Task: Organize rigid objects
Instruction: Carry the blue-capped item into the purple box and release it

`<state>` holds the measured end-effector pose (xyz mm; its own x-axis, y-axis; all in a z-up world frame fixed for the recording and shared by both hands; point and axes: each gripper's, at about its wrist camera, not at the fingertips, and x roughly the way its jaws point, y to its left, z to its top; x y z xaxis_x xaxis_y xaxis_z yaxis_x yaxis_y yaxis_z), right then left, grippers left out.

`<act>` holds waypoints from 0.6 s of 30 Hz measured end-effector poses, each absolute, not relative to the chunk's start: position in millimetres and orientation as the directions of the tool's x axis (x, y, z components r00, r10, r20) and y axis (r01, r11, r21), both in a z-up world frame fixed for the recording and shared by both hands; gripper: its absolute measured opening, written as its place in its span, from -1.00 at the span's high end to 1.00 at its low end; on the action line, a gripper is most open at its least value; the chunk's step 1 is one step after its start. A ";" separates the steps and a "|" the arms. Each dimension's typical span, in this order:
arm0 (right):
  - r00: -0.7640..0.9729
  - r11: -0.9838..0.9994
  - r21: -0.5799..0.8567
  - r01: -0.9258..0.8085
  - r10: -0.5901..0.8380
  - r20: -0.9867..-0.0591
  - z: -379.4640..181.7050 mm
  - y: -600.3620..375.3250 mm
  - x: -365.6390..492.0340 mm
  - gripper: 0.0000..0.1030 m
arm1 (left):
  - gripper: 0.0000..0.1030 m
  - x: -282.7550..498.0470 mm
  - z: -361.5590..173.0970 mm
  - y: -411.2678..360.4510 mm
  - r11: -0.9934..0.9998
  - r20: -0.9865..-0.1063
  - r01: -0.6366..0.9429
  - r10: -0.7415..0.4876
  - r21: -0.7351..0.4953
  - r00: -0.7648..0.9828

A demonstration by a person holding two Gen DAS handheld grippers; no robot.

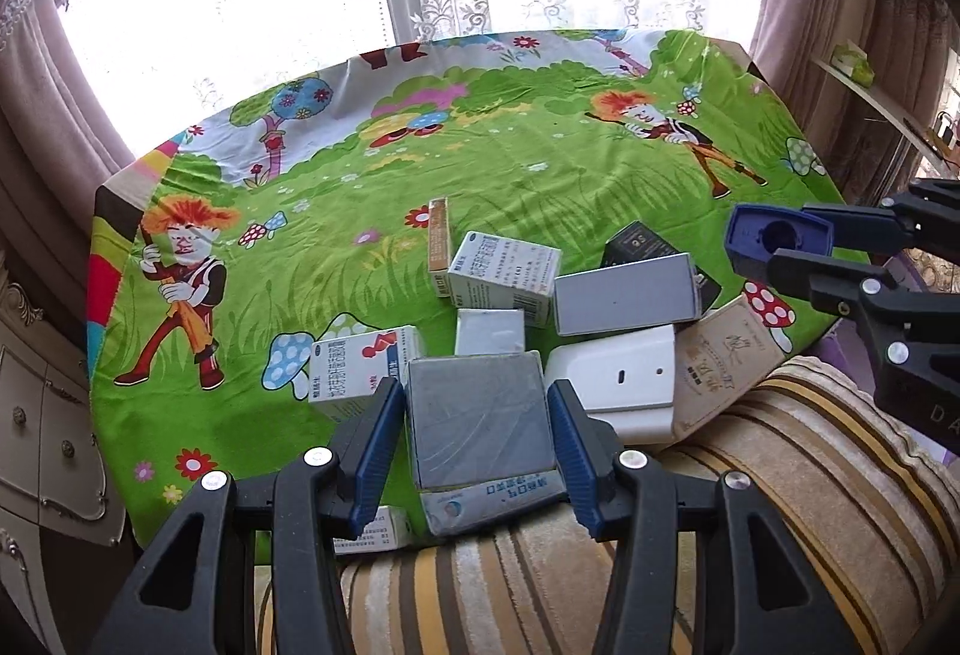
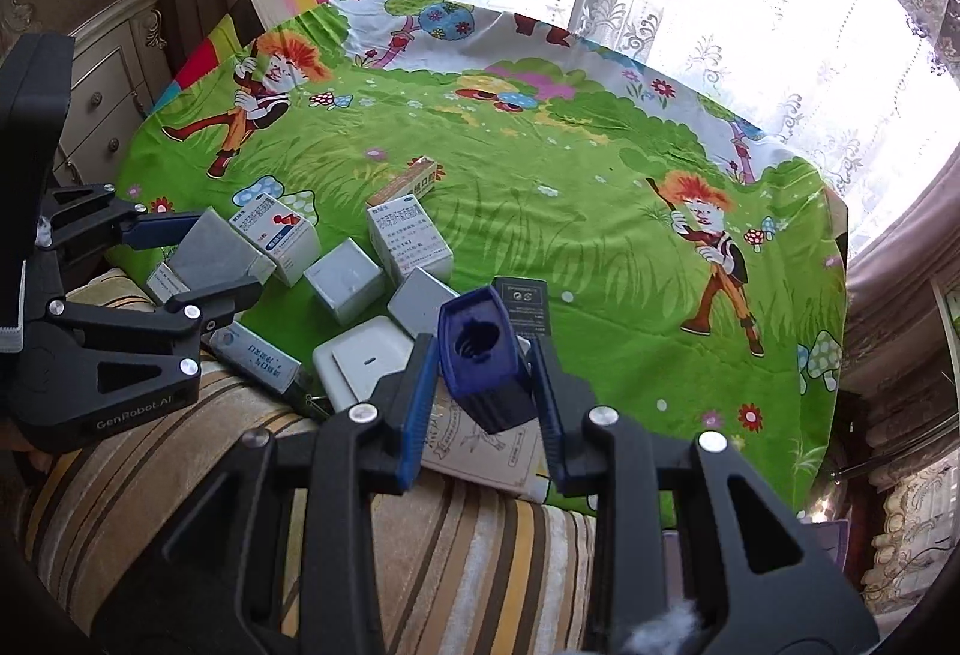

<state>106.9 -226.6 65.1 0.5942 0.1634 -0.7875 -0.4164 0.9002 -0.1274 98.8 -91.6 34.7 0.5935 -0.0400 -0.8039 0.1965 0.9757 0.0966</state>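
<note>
My left gripper (image 1: 477, 391) is shut on a grey box (image 1: 480, 427), which it holds lifted over the near table edge. In the right wrist view the same gripper (image 2: 222, 256) and grey box (image 2: 210, 247) show at the left. My right gripper (image 2: 483, 349) is shut on a dark blue box (image 2: 480, 355) with a round hole in its top. In the left wrist view it (image 1: 786, 244) holds that blue box (image 1: 750, 235) at the right. A pile of boxes lies under both grippers on the green cartoon tablecloth (image 1: 540, 162).
The pile holds white medicine boxes (image 1: 510, 271), another grey box (image 1: 624, 295), a white flat box (image 1: 618, 379), a black box (image 1: 642, 241), a beige carton (image 1: 726, 361) and an orange box (image 1: 438, 241). A striped cushion (image 2: 450, 535) lies nearest. A dresser (image 2: 114, 72) stands left.
</note>
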 end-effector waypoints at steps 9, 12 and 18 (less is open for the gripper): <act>0.610 0.958 -0.103 -0.268 0.086 -0.788 69.5 -292.4 72.2 0.31 | 0.02 77.3 49.7 -164.2 0.935 -0.788 0.339 -0.130 0.105 0.602; 0.611 0.970 -0.096 -0.223 0.062 -0.789 68.9 -313.2 60.6 0.31 | 0.02 71.0 51.4 -183.9 0.920 -0.786 0.377 -0.150 0.112 0.599; 0.618 0.985 -0.099 -0.139 0.008 -0.786 66.9 -347.3 39.0 0.31 | 0.02 61.0 53.1 -214.5 0.894 -0.786 0.431 -0.177 0.123 0.592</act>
